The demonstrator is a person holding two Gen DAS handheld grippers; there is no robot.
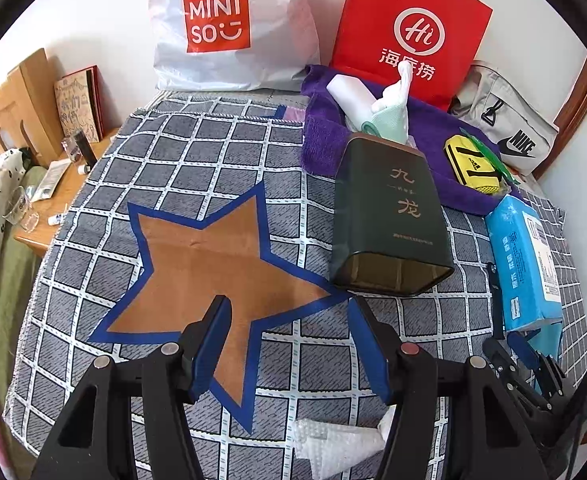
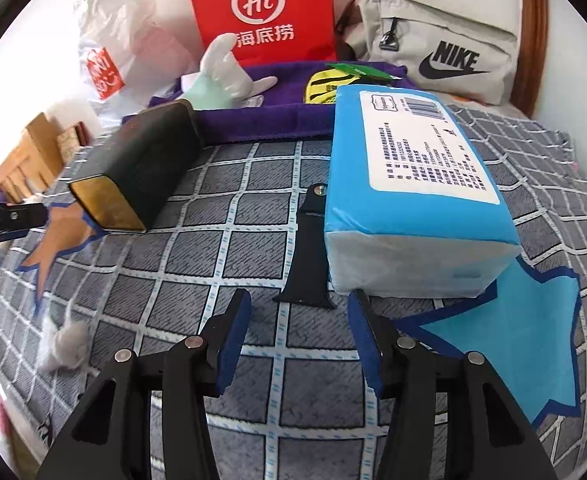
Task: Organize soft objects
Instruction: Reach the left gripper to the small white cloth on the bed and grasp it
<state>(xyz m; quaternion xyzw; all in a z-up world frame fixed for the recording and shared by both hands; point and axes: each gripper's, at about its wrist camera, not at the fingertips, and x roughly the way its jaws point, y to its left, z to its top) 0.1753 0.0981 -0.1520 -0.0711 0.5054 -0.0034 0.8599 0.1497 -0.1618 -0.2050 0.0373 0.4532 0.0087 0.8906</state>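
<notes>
Both hand-held grippers spread, nothing pinched: left hand-held gripper [image 1: 289, 312] over brown star [image 1: 213, 268], right hand-held gripper [image 2: 299, 308] just short of tissue pack [image 2: 409, 192]. Little done, I'd judge. Pack sits half on blue star [image 2: 525, 332]; beyond pack, glove [image 2: 217, 76] & yellow pouch [image 2: 321, 88] on purple towel [image 2: 261, 120], unsorted.

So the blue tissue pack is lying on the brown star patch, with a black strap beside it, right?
Not quite. The blue tissue pack lies partly on the light blue star patch, as the right wrist view shows; the brown star is bare. The black strap does lie beside the pack.
</notes>
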